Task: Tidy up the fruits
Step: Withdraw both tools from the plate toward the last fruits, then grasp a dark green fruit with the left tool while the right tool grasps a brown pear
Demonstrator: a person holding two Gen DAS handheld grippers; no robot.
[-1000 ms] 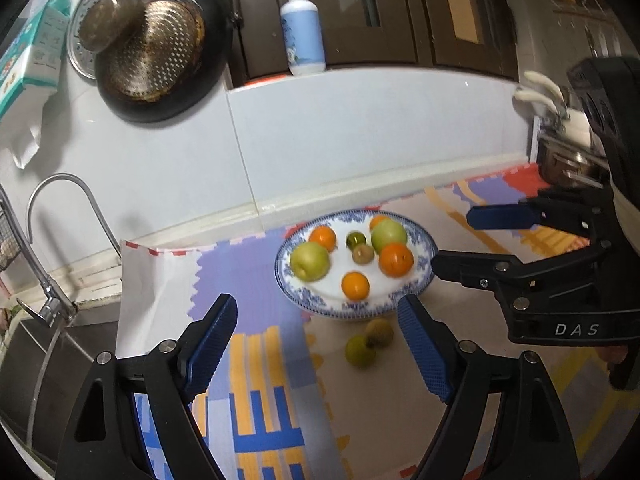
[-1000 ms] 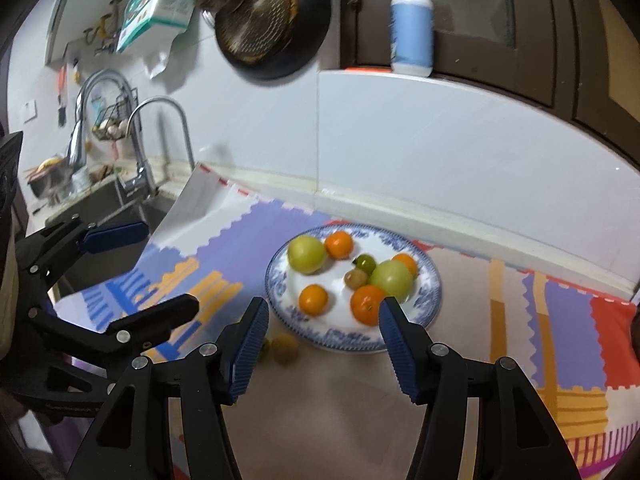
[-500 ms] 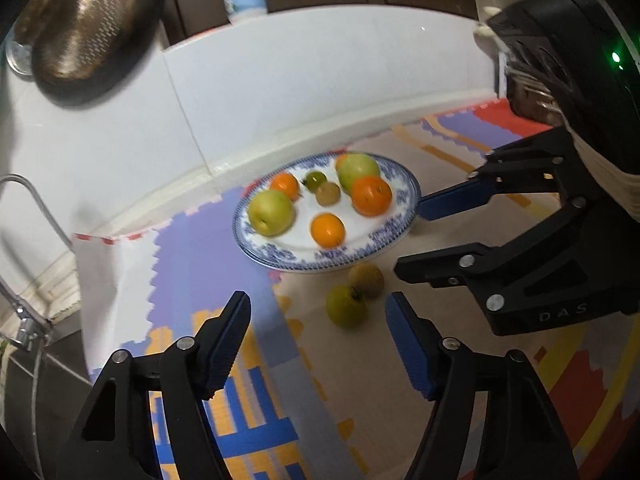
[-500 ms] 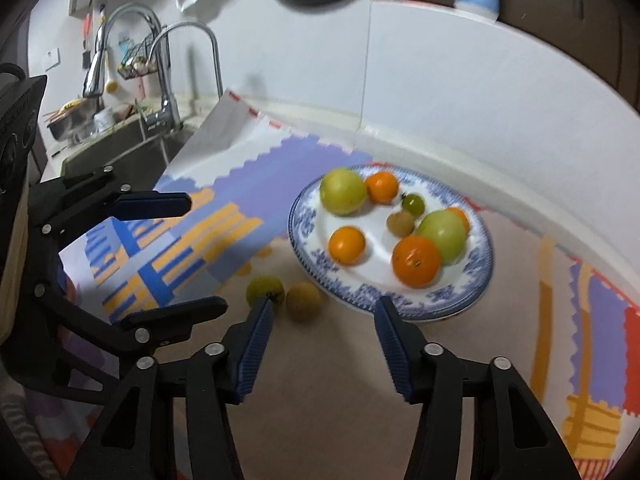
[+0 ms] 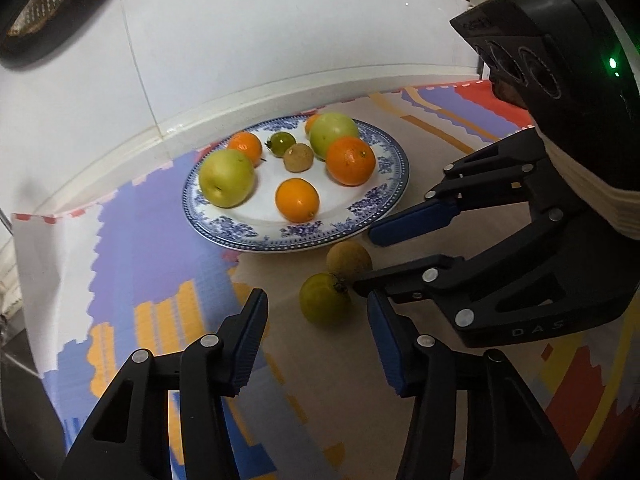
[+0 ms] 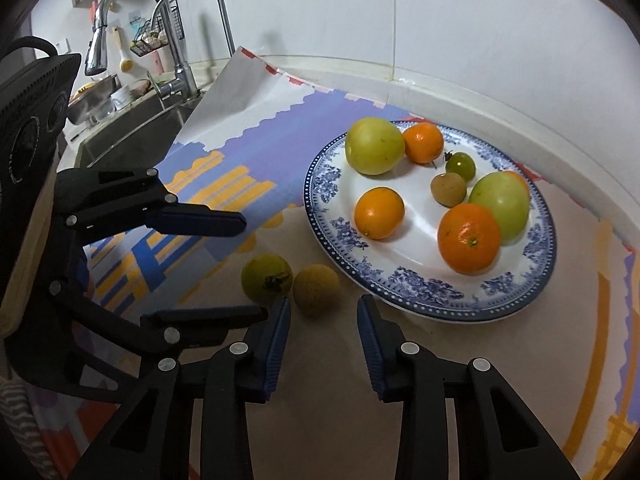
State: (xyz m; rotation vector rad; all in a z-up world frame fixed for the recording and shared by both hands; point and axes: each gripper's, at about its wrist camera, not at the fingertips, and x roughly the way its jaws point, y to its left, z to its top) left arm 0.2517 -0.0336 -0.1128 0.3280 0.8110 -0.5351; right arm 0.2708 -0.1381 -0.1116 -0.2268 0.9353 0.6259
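Left wrist view: the left gripper [image 5: 318,340] is spread wide, holding nothing. A green tomato [image 5: 325,298] sits just past it on the mat [image 5: 160,240], stem toward the brown round fruit [image 5: 349,261] beside it.

Right wrist view: the right gripper [image 6: 322,344] is wide apart too. The brown fruit lies near the plate [image 6: 400,284] rim, bare mat in front.

left black plastic gripper [image 5: 316,338] | blue bumpy finger pads [image 5: 250,340] | shiny round screws | right black plastic gripper [image 6: 322,344] | white letters "DAS" | small green light
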